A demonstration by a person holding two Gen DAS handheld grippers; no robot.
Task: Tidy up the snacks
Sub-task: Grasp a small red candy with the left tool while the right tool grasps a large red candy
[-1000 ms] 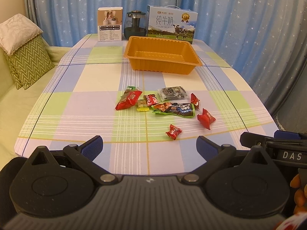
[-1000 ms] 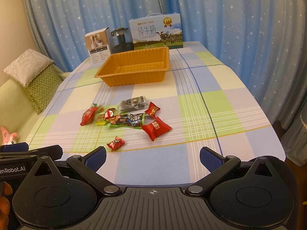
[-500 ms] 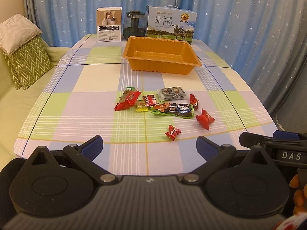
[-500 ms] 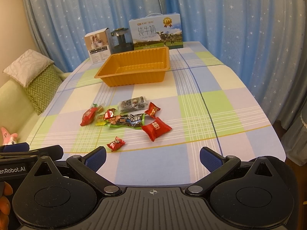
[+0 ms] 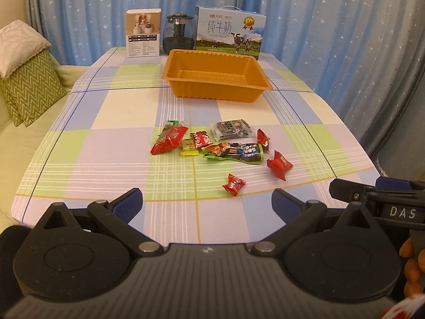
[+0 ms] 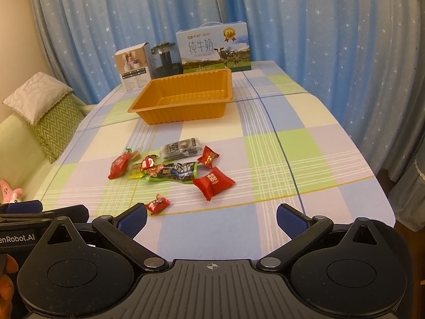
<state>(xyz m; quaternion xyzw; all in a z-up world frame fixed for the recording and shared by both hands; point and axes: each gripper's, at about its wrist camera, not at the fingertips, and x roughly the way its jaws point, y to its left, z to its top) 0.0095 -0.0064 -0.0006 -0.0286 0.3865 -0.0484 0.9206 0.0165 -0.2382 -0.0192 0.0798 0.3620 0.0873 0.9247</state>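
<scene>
Several wrapped snacks lie in a loose cluster on the checked tablecloth: a small red candy point(image 5: 233, 184) point(image 6: 158, 203) nearest me, a red pillow pack point(image 5: 279, 164) point(image 6: 213, 183), a long green and black packet point(image 5: 235, 153) point(image 6: 172, 172), a grey packet point(image 5: 231, 129) and a red bag point(image 5: 169, 140) at the left. An empty orange tray point(image 5: 216, 76) point(image 6: 183, 98) stands beyond them. My left gripper point(image 5: 207, 206) is open and empty above the table's near edge. My right gripper point(image 6: 211, 220) is open and empty, its left fingertip close to the small red candy.
A milk carton box point(image 5: 230, 32), a dark glass jar point(image 5: 179, 35) and a small white box point(image 5: 143, 33) stand behind the tray. Blue star curtains hang behind and to the right. A green sofa with cushions point(image 5: 25, 79) is at the left.
Both grippers have moved slightly forward toward the snacks; the cluster sits a little nearer in both views. Both stay open.
</scene>
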